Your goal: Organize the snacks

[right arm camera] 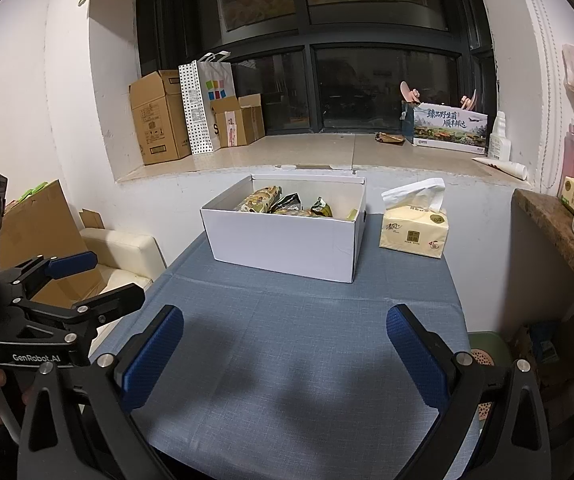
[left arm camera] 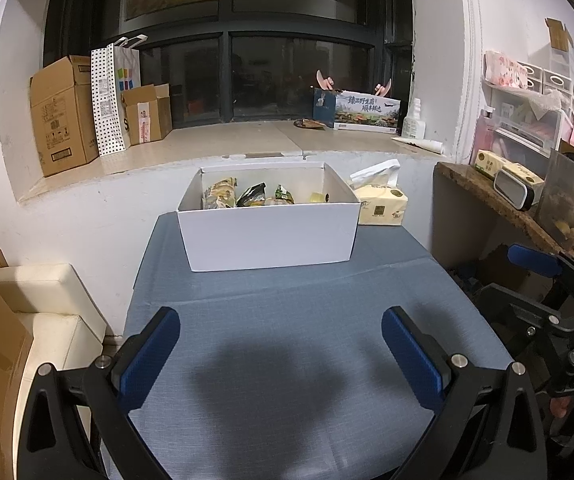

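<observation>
Looking along the left gripper (left arm camera: 281, 340): blue pads spread wide, nothing between them, held above the blue tablecloth (left arm camera: 287, 360). White box (left arm camera: 269, 236) sits at the far end of the table, top open. Snack packets (left arm camera: 247, 195) lie inside, bunched toward its left and middle; a small yellow item shows at the inner right. Tissue pack (left arm camera: 383, 208) stands just beside the box's right rear corner. Right gripper (left arm camera: 543, 272) visible at the right edge, off the table side. Cardboard boxes (left arm camera: 63, 116) and a dotted bag (left arm camera: 105, 100) on the windowsill behind.

Right wrist view: right gripper (right arm camera: 285, 340) also spread wide, empty, over the cloth (right arm camera: 287, 360). Box (right arm camera: 287, 248) ahead and slightly left, seen at an angle; packets (right arm camera: 283, 204) inside it against the back and left. Tissue pack (right arm camera: 413, 232) to the box's right, a narrow gap between them. Left gripper (right arm camera: 71, 280) at the left edge, fingers parted, beside the table. Cream seat (right arm camera: 123, 252) beyond it.
</observation>
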{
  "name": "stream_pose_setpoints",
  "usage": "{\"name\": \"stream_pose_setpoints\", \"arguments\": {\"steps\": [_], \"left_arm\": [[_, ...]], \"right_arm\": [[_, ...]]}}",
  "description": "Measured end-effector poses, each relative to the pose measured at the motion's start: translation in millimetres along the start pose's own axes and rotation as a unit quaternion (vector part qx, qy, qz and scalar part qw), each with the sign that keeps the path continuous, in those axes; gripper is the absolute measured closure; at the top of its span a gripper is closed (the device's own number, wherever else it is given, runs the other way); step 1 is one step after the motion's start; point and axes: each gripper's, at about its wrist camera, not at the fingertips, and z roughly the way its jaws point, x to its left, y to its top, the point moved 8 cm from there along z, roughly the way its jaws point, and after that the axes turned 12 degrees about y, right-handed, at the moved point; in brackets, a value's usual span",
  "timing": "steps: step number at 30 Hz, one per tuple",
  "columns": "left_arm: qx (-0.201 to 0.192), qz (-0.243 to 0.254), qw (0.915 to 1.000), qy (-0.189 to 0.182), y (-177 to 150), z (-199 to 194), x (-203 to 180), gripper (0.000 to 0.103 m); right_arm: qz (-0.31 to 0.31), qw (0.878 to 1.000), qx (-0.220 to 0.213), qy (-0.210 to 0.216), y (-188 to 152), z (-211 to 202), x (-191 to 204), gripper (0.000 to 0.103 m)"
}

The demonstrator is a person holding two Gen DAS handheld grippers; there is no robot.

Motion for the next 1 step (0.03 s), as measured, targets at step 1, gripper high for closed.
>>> {"name": "stream_pose_setpoints", "arguments": {"steps": [1], "left_arm": [[0.000, 0.000, 1.0000, -0.001, 0.6, -0.1, -0.5, 0.000]], "right_arm": [[0.000, 1.000, 0.000, 0.000, 0.0, 0.0, 0.2, 0.000]]}}
